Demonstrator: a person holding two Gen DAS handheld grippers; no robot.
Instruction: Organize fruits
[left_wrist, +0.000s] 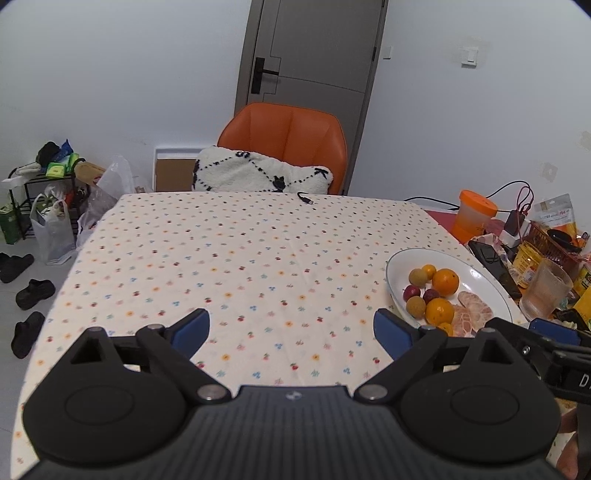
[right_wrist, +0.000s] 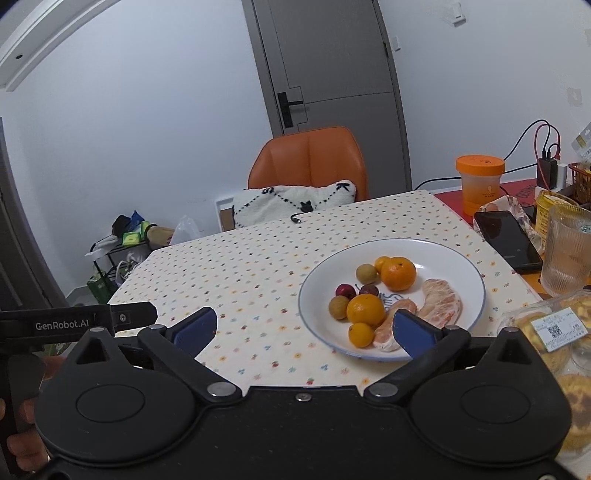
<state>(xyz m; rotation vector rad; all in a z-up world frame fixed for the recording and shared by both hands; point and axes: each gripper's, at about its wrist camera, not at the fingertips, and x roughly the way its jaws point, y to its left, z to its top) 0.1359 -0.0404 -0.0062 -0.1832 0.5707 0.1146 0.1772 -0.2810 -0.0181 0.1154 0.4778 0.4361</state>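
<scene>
A white plate (right_wrist: 454, 266) (left_wrist: 406, 258) on the dotted tablecloth holds the fruit. On it lie two large oranges (right_wrist: 398, 273) (left_wrist: 445, 282), small kumquats (right_wrist: 361, 334), brown longans (right_wrist: 339, 307) (left_wrist: 417, 276), dark red cherries (right_wrist: 345, 290) (left_wrist: 411, 292) and peeled pomelo segments (right_wrist: 441, 304) (left_wrist: 474, 314). My right gripper (right_wrist: 306, 330) is open just above the table, its right finger over the plate's near rim. My left gripper (left_wrist: 291, 329) is open over bare cloth, left of the plate. Both hold nothing.
An orange chair (left_wrist: 288, 136) with a white cushion (left_wrist: 258, 171) stands at the far edge. To the right are an orange-lidded cup (right_wrist: 479, 182), a black phone (right_wrist: 508, 236), a ribbed glass (right_wrist: 569, 247), boxed pastries (right_wrist: 546, 332) and cables. The tablecloth (left_wrist: 240, 258) spreads left of the plate.
</scene>
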